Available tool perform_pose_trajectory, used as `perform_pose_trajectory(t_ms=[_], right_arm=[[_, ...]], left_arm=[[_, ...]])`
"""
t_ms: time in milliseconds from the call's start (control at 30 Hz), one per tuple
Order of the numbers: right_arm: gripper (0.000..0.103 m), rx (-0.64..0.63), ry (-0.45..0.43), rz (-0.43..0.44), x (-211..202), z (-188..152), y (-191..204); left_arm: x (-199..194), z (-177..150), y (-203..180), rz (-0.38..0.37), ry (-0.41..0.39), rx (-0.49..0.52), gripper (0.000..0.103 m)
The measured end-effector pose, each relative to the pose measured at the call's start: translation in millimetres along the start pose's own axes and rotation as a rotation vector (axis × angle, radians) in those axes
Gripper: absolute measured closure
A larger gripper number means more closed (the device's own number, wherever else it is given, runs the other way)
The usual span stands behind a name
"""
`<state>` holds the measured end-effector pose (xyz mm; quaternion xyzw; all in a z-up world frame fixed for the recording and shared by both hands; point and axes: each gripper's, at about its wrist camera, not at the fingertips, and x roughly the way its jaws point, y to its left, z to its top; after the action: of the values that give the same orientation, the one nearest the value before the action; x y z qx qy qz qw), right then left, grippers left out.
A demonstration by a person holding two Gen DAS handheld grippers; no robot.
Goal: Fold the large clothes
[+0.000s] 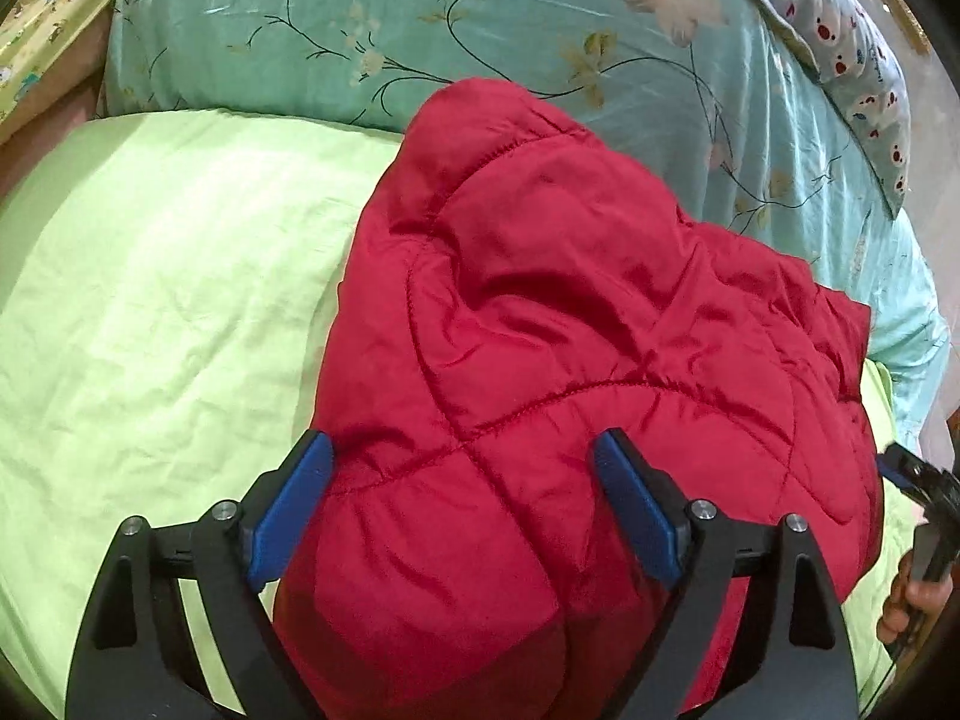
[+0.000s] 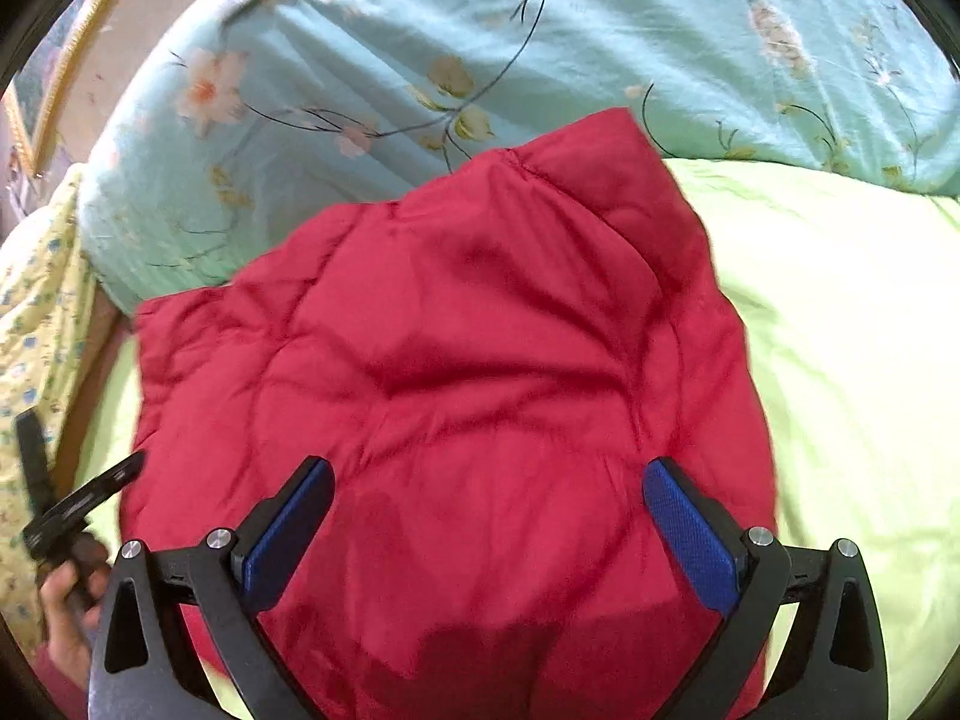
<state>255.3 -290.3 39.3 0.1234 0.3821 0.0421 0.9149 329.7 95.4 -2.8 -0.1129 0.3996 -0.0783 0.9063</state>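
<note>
Red quilted jacket [image 1: 570, 360], near edge hidden behind wide-apart jaws, seemingly unheld.

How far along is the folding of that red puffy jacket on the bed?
Mostly done, it seems: the red quilted jacket lies as a compact bundle on the green sheet. Nothing is in hand; the left gripper and right gripper both stand open above it. Perhaps some smoothing is left, since the surface looks lumpy.

A folded red quilted jacket [image 1: 576, 372] lies across the middle of the frame on a light green bed sheet [image 1: 150, 312]. The left claw [image 1: 462, 468] stands wide above its near part, pressing nothing. A floral teal blanket [image 1: 480, 18] fills the top.
</note>
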Motion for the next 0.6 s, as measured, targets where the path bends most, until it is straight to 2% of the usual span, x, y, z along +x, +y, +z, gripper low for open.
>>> perform_pose_trajectory(t_ms=[167,233,367,600], right_arm=[[0.000,0.023,-0.017,0.006,-28,-17,-15],[0.000,0.035,-0.017,0.008,-35,-23,-22],[0.000,0.042,-0.006,-0.001,-40,-29,-31],[0.000,0.086,0.003,0.004,-42,-35,-50]], left_arm=[[-16,-6,9,-0.046,-0.011,-0.013,0.013],[-23,-9,12,-0.087,-0.021,-0.015,0.013],[-32,-16,22,-0.134,-0.016,-0.036,0.013],[-36,-22,41,-0.168,-0.015,-0.082,0.013]])
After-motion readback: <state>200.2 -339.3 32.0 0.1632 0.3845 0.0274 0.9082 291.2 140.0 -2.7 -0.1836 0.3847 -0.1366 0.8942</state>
